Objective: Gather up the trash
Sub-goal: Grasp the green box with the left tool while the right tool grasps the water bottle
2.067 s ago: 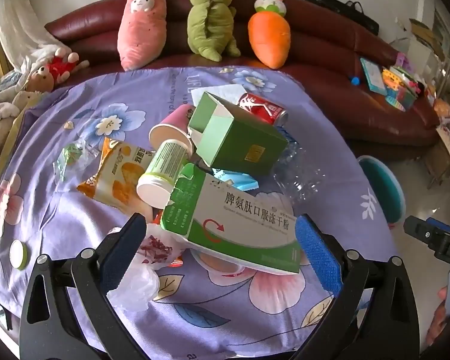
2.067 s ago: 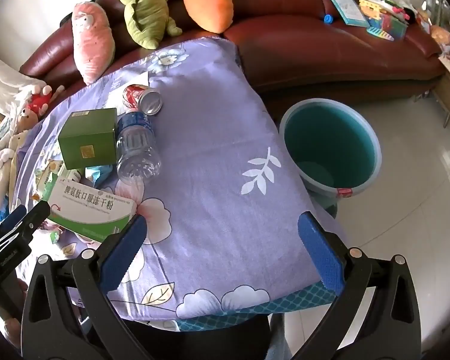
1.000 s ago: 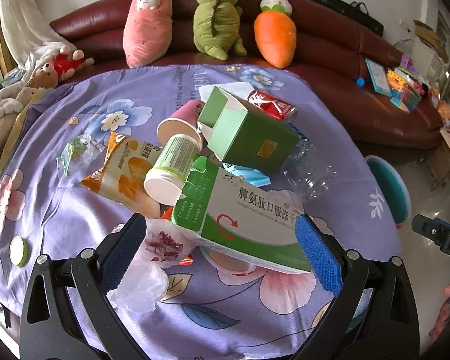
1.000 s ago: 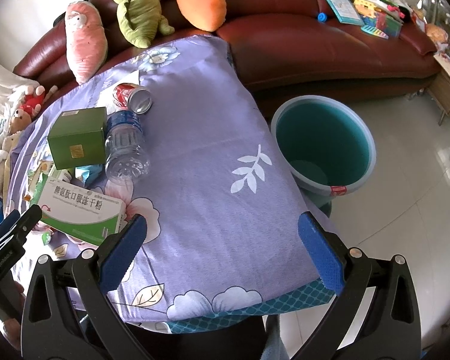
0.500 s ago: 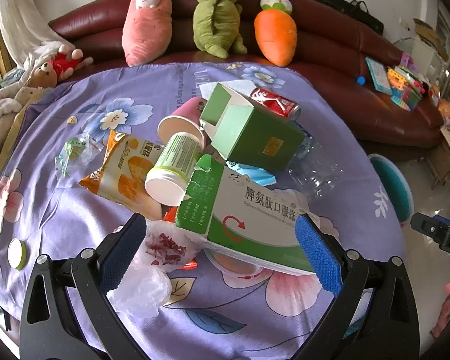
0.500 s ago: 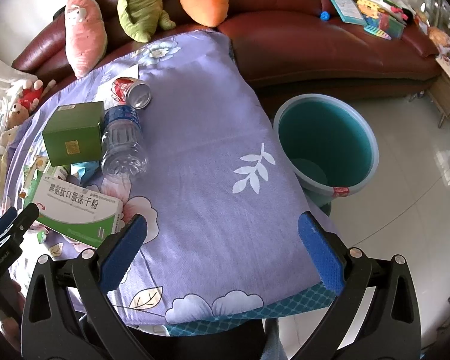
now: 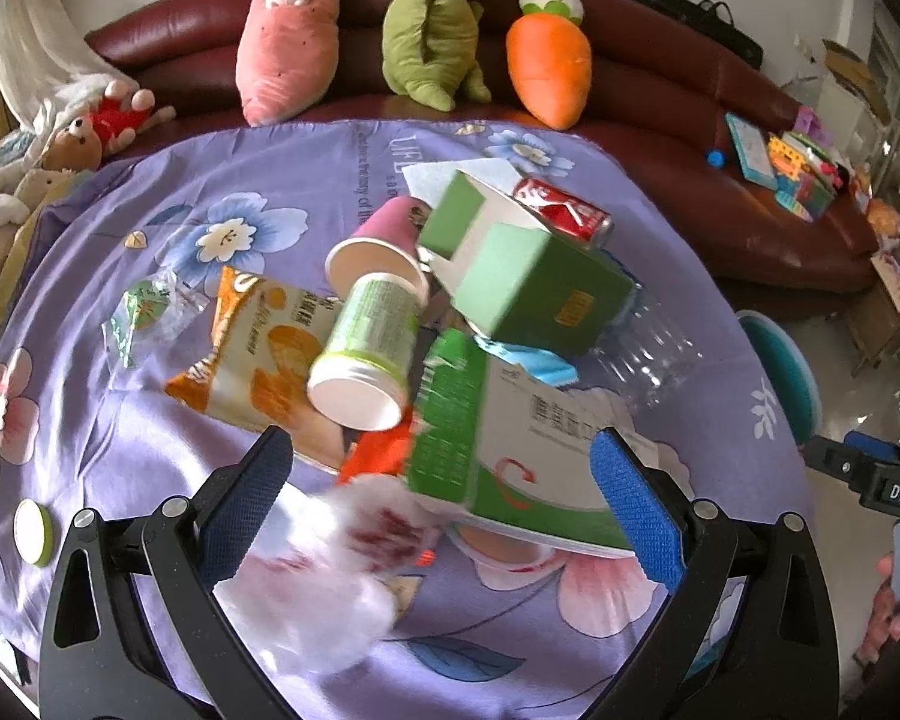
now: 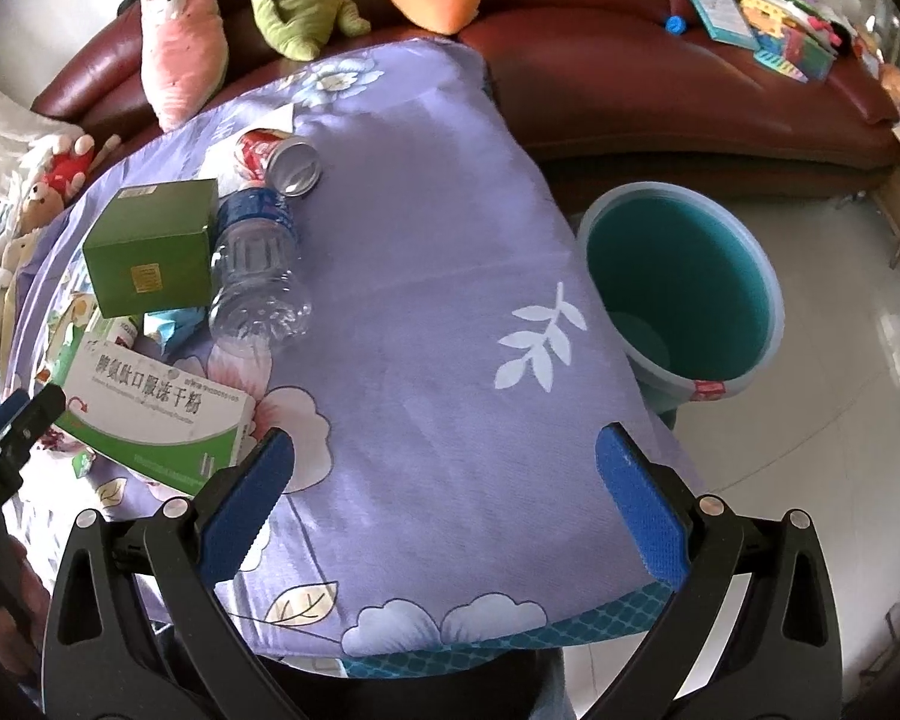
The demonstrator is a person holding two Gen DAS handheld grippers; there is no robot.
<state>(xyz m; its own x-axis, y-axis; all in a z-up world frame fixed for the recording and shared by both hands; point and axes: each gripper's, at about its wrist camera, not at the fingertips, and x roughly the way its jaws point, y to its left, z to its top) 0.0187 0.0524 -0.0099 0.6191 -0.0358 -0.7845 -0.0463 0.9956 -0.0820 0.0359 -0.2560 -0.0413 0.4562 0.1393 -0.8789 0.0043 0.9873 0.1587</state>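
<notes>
Trash lies piled on the purple flowered tablecloth (image 7: 150,420). A white and green medicine box (image 7: 510,438) lies nearest, also in the right wrist view (image 8: 150,414). Behind it are a green carton (image 7: 528,282), a green-labelled cup (image 7: 372,354), a pink cup (image 7: 378,246), an orange snack bag (image 7: 258,354), a red can (image 7: 564,216), a clear bottle (image 8: 258,276) and a white plastic bag (image 7: 330,576). My left gripper (image 7: 444,492) is open, its jaws either side of the medicine box and bag. My right gripper (image 8: 444,498) is open and empty over bare cloth.
A teal bucket (image 8: 684,282) stands on the floor right of the table. A red sofa (image 7: 660,90) with plush toys (image 7: 432,24) runs behind. A small round lid (image 7: 33,531) and a clear wrapper (image 7: 150,312) lie at the left.
My left gripper has moved forward and closer to the pile; the medicine box and white bag now sit between its jaws. The right gripper has barely shifted.
</notes>
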